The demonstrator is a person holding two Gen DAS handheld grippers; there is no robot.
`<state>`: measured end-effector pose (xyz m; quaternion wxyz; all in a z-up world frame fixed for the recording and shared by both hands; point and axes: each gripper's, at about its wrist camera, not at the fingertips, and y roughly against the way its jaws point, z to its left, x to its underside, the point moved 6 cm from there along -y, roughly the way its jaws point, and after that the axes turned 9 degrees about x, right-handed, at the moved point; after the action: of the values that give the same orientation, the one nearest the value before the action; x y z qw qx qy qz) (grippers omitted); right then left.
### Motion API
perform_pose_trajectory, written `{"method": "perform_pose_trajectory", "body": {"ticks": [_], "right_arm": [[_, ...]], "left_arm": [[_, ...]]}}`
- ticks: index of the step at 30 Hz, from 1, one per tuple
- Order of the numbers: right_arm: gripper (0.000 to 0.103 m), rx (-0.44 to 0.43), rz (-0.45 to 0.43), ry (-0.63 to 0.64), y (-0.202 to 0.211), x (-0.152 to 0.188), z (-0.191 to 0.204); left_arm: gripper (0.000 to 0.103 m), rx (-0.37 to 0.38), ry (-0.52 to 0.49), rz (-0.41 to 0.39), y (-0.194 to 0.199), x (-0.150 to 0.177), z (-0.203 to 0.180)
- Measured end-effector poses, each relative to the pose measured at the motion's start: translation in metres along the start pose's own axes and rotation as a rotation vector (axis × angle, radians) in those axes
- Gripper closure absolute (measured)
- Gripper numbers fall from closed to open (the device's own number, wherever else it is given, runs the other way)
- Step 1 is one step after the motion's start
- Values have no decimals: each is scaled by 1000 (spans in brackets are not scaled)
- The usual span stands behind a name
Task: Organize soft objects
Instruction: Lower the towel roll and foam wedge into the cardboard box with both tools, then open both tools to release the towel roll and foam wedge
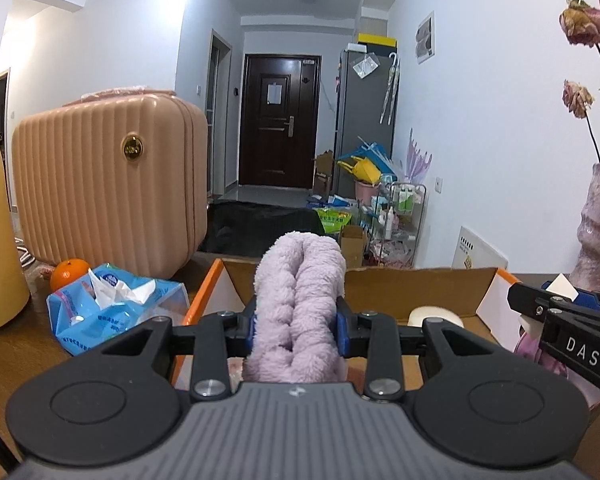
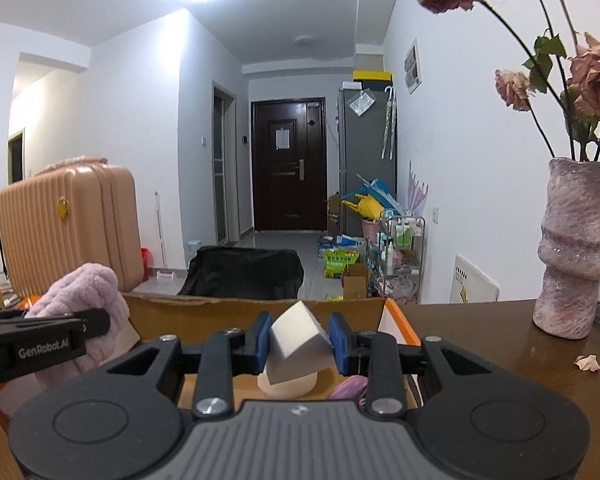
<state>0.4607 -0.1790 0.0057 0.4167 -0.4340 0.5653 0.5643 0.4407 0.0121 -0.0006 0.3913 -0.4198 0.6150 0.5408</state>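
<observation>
Dark brown wooden tabletop (image 2: 480, 340) held everything; left gripper (image 1: 296, 320) was clamped on a fluffy lilac plush towel (image 1: 300, 300), held over the open orange-edged cardboard box (image 1: 420, 280); right gripper (image 2: 300, 344) was squeezing a tilted white foam block (image 2: 296, 340) above the same box, over a round cream sponge (image 2: 288, 388) inside; beside the box lay a blue tissue pack (image 1: 116, 312) and an orange (image 1: 69, 273); further back stood a ribbed pink suitcase (image 1: 108, 176) and a textured pink vase (image 2: 576, 248); dark door (image 1: 278, 120) at hallway end.
</observation>
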Motion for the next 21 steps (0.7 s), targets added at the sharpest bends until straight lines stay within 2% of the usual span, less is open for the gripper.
{"method": "perform_pose_trajectory", "body": {"ticks": [21], "right_arm": [[72,3,65,76,-6,20,13]], "left_arm": [[67,-1,-57,42,-10,16,-5]]}}
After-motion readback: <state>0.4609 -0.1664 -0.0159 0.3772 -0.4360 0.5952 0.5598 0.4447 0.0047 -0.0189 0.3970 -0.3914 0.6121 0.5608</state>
